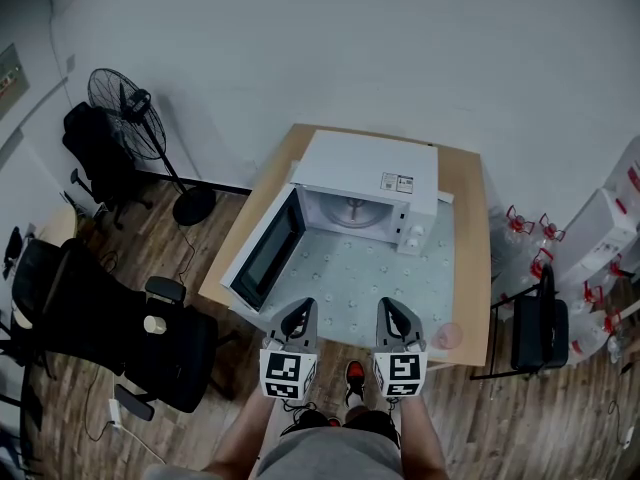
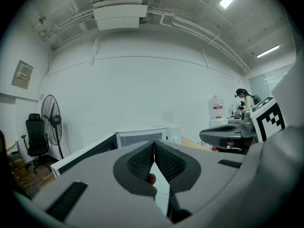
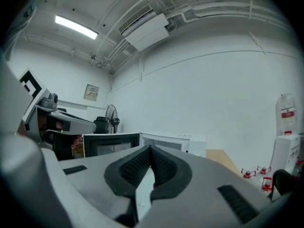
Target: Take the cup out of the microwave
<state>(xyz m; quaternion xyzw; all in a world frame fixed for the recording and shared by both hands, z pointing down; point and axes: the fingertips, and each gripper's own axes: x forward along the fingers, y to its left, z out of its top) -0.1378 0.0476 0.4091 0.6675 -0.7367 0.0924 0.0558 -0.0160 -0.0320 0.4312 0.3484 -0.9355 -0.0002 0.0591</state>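
Left gripper (image 1: 299,310): jaws closed pad against pad, with nothing between them. It is held over the near edge of the table and points at the microwave. Its own view (image 2: 154,144) shows the ribbed pads meeting at the tips.
Right gripper (image 1: 391,308): jaws also fully closed and empty, confirmed in its own view (image 3: 150,149). It is level with the left one and just to its right, the two apart.
Cup (image 1: 449,336): pale pink and translucent. It stands on the table near the near right corner, just right of the right gripper and clear of it, outside the microwave and well apart from the cavity.
Microwave (image 1: 372,171): white, at the far middle of the table, with control knobs on the right of its front.
Door (image 1: 268,253): swung fully open to the left, dark window facing inward.
Cavity: lit, with a round turntable plate (image 1: 350,209) showing on its floor.
Table (image 1: 478,268): wooden top. A light mat (image 1: 370,273) with a dotted grid covers the area in front of the microwave.
Left of table: standing fan (image 1: 128,105) against the far wall, and black office chairs (image 1: 110,318) nearer.
Right of table: clear water bottles with red caps (image 1: 600,238) stacked on the floor, and a dark folding chair (image 1: 540,328) beside the table.
Far background, left gripper view: a second person (image 2: 246,101) standing at a bench on the right.
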